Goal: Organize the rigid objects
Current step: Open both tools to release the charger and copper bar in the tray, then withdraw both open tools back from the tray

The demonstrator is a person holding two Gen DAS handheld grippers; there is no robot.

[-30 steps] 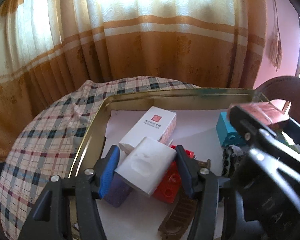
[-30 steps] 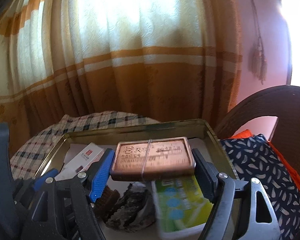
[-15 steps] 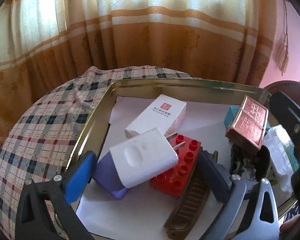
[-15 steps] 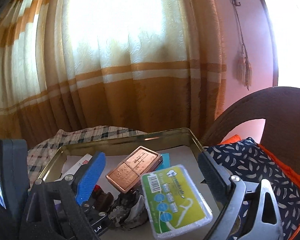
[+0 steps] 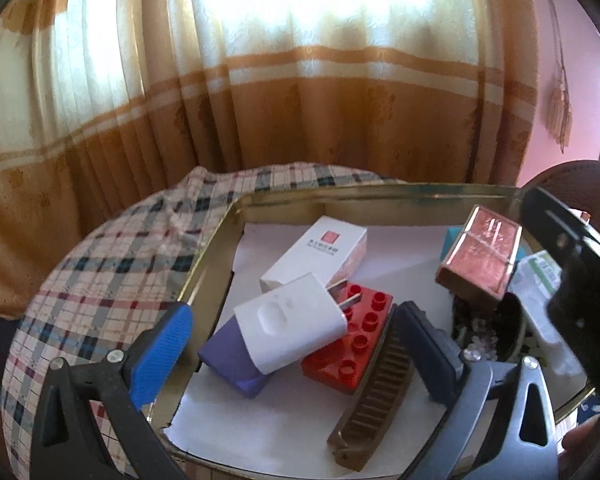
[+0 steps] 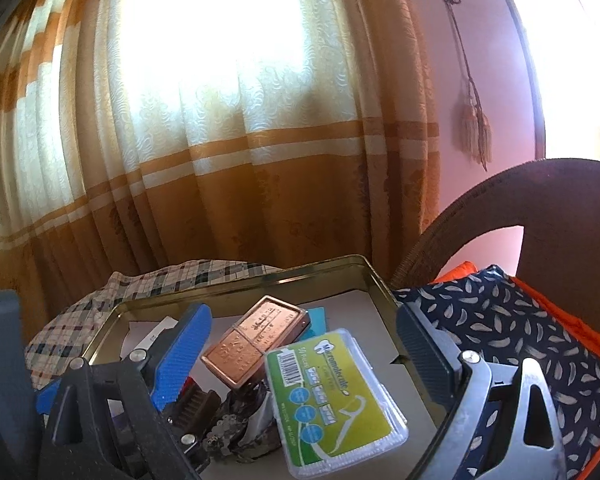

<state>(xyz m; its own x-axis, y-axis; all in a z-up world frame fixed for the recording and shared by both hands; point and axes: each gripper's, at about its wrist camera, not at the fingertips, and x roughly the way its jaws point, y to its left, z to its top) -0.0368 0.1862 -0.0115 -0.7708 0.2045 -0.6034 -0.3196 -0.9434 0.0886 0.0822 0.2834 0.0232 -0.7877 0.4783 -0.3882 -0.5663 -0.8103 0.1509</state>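
A gold tin tray [image 5: 284, 196] holds the objects. In the left wrist view a white charger plug [image 5: 292, 328] lies on a purple block [image 5: 230, 358] and a red brick [image 5: 352, 340], beside a white box [image 5: 316, 254], a brown comb [image 5: 374, 394] and a copper tin [image 5: 480, 252]. My left gripper [image 5: 296, 348] is open and empty above them. In the right wrist view the copper tin [image 6: 256, 338] leans by a green floss case [image 6: 332, 394]. My right gripper [image 6: 304, 356] is open and empty over the tray [image 6: 240, 284].
The tray sits on a plaid cloth [image 5: 112, 256]. Striped curtains [image 5: 300, 100] hang behind. A dark patterned cushion [image 6: 520, 340] and a brown chair back [image 6: 540, 196] are to the right. A black sequined item [image 6: 236, 424] lies by the floss case.
Both grippers opened and drew back. The left let go of the white charger plug, which now rests on the blocks. The right let go of the copper tin, which now lies in the tray.
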